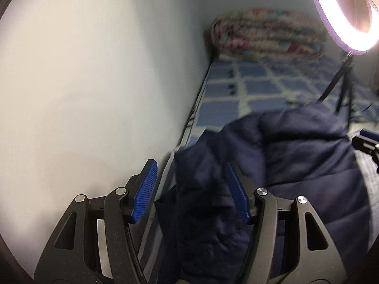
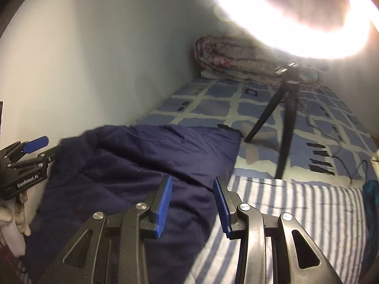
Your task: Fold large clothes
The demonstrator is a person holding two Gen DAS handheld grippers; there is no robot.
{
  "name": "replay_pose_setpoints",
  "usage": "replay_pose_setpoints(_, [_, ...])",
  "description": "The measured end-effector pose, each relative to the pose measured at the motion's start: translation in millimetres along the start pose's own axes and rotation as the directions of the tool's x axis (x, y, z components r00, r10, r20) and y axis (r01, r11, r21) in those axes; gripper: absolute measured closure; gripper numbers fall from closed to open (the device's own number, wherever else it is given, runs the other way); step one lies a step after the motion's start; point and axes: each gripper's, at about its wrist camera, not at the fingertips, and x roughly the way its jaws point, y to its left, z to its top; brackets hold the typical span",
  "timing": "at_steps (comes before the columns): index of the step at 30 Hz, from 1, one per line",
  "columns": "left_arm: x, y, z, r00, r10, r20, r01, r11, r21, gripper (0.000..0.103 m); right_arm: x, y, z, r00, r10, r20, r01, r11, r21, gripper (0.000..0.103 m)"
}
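Note:
A dark navy padded jacket [image 2: 142, 161] lies on the bed beside the wall; it also fills the lower middle of the left wrist view [image 1: 296, 161]. My left gripper [image 1: 191, 172] is open at the jacket's wall-side edge, with a fold of the fabric between its blue pads and over the right pad. It shows at the left edge of the right wrist view [image 2: 45, 148]. My right gripper [image 2: 191, 184] is open and empty just above the jacket's near right edge. Its tip shows at the right edge of the left wrist view [image 1: 366, 139].
The bed has a blue checked sheet [image 2: 213, 108] and a striped cloth [image 2: 296, 203] under my right gripper. A ring light [image 2: 296, 23] on a black tripod [image 2: 284, 127] stands on the bed. A rolled floral quilt [image 2: 236, 59] lies at the far end. A pale wall [image 1: 83, 82] runs along the left.

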Motion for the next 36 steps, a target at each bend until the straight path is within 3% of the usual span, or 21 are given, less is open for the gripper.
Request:
replay_pose_setpoints(3, [32.7, -1.1, -13.3, 0.996, 0.014, -0.088, -0.013, 1.0, 0.006, 0.042, 34.5, 5.6, -6.1, 0.997, -0.008, -0.073, 0.009, 1.0, 0.013, 0.063])
replay_pose_setpoints(6, [47.0, 1.5, -20.1, 0.994, 0.014, -0.111, -0.015, 1.0, -0.01, 0.039, 45.5, 15.5, -11.7, 0.995, -0.034, -0.091, 0.031, 0.999, -0.036, 0.059])
replay_pose_setpoints(11, [39.3, -1.2, -19.0, 0.993, 0.053, -0.11, -0.052, 0.999, 0.014, 0.038, 17.4, 4.0, -17.2, 0.996, 0.0, -0.094, 0.002, 1.0, 0.017, 0.042])
replay_pose_setpoints(14, [14.8, 2.5, -12.4, 0.997, 0.048, -0.058, -0.047, 0.999, 0.01, 0.038, -16.1, -10.3, -35.1, 0.989, 0.115, -0.089, -0.106, 0.989, 0.099, 0.03])
replay_pose_setpoints(15, [4.7, 7.2, -12.0, 0.998, 0.029, -0.05, -0.029, 1.0, -0.003, 0.038, -22.6, -13.6, -41.8, 0.984, 0.149, -0.092, -0.137, 0.983, 0.122, 0.024])
replay_pose_setpoints(19, [-30.7, 27.9, -21.0, 0.991, -0.12, -0.063, 0.114, 0.989, -0.095, 0.038, -46.3, -20.5, -84.6, 0.94, 0.304, -0.157, -0.266, 0.938, 0.223, 0.023])
replay_pose_setpoints(22, [-49.2, 41.7, -43.9, 0.954, -0.272, -0.128, 0.25, 0.954, -0.165, 0.038, -58.2, -17.6, -121.5, 0.898, 0.399, -0.186, -0.336, 0.895, 0.294, 0.022])
replay_pose_setpoints(24, [-63.5, 45.8, -57.1, 0.944, -0.3, -0.135, 0.275, 0.945, -0.178, 0.038, -63.1, -13.4, -140.8, 0.869, 0.457, -0.189, -0.377, 0.86, 0.345, 0.02])
replay_pose_setpoints(26, [-73.0, 48.0, -71.8, 0.939, -0.309, -0.149, 0.282, 0.943, -0.174, 0.038, -65.7, -9.5, -157.1, 0.832, 0.526, -0.175, -0.428, 0.81, 0.401, 0.02])
replay_pose_setpoints(31, [-63.8, 45.9, -108.6, 0.933, -0.274, -0.234, 0.242, 0.958, -0.154, 0.038, -65.4, 6.8, -175.7, 0.786, 0.6, -0.148, -0.489, 0.751, 0.445, 0.021])
replay_pose_setpoints(32, [-61.1, 46.2, -113.7, 0.932, -0.269, -0.242, 0.237, 0.959, -0.156, 0.038, -63.7, 12.6, -178.1, 0.776, 0.612, -0.155, -0.497, 0.743, 0.448, 0.026])
replay_pose_setpoints(34, [-55.3, 49.7, -119.9, 0.924, -0.288, -0.251, 0.242, 0.95, -0.198, 0.038, -59.0, 18.9, -175.8, 0.782, 0.599, -0.175, -0.48, 0.756, 0.445, 0.035])
replay_pose_setpoints(36, [-55.3, 53.0, -121.9, 0.922, -0.295, -0.252, 0.239, 0.944, -0.229, 0.038, -59.4, 22.2, -173.6, 0.793, 0.579, -0.189, -0.456, 0.77, 0.446, 0.054])
